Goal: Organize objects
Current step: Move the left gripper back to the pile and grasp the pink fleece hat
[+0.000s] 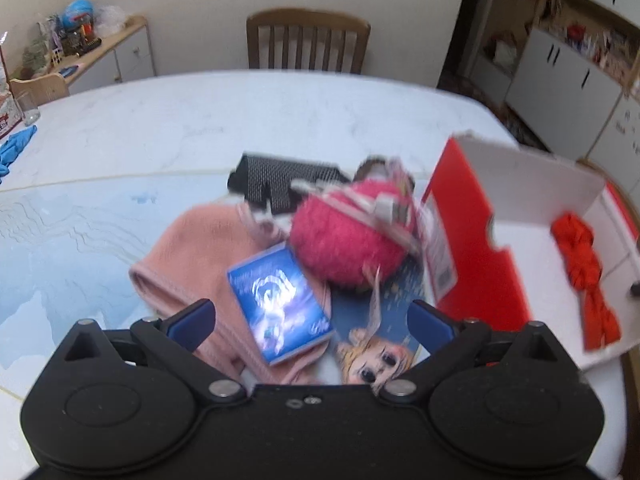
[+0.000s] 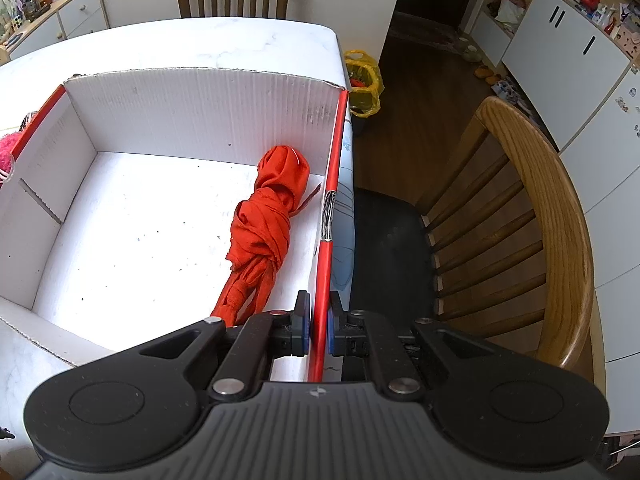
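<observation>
The left tool (image 1: 312,320) is hanging over the surface (image 1: 160,120) with its blue fingers spread wide and holding nothing. Under it, a small blue box (image 1: 278,306) is lying on a pink cloth (image 1: 188,256). A fuzzy pink ball (image 1: 344,240) is sitting just beside them, touching the red and white box (image 1: 472,248). The right tool (image 2: 319,326) is pinching the red side wall of that box (image 2: 334,184). A knotted orange cloth (image 2: 268,224) is lying inside, near that wall.
</observation>
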Motion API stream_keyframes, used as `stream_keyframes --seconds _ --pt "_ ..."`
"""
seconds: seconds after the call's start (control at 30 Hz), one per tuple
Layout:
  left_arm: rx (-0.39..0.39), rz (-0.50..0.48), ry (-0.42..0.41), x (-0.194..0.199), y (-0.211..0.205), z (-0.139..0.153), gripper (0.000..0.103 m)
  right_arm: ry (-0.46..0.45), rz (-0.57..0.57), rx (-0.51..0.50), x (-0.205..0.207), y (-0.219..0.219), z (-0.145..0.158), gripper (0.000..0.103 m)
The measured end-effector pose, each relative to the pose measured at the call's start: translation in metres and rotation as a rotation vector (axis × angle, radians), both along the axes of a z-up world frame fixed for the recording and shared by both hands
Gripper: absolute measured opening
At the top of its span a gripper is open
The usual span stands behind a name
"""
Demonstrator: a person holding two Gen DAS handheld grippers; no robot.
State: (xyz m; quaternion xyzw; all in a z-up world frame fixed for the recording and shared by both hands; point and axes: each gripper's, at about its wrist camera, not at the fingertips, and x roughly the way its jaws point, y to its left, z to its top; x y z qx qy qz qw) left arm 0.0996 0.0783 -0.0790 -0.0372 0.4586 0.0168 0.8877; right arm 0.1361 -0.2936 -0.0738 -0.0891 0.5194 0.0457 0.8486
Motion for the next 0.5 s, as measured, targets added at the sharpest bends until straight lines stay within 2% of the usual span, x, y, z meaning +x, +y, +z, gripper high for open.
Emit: stream_keyframes --seconds 0.1,0.23,0.37,0.5 --pt "0.027 -0.003 0.024 -0.009 0.0 -0.008 0.102 0.0 -0.001 -0.002 0.0 0.0 0.0 0.008" --pt "0.025 0.01 0.057 -0.026 0.002 -0.02 0.102 -0.001 -0.003 -0.006 0.0 0.001 -0.001 0.008" --pt "0.034 0.038 0.103 -0.034 0.006 -0.041 0.101 0.0 -0.003 -0.006 0.0 0.001 -0.001 0.008" --pt "0.06 0.051 0.139 -0.035 0.008 -0.058 0.098 0.002 -0.001 -0.011 0.0 0.002 -0.001 0.008"
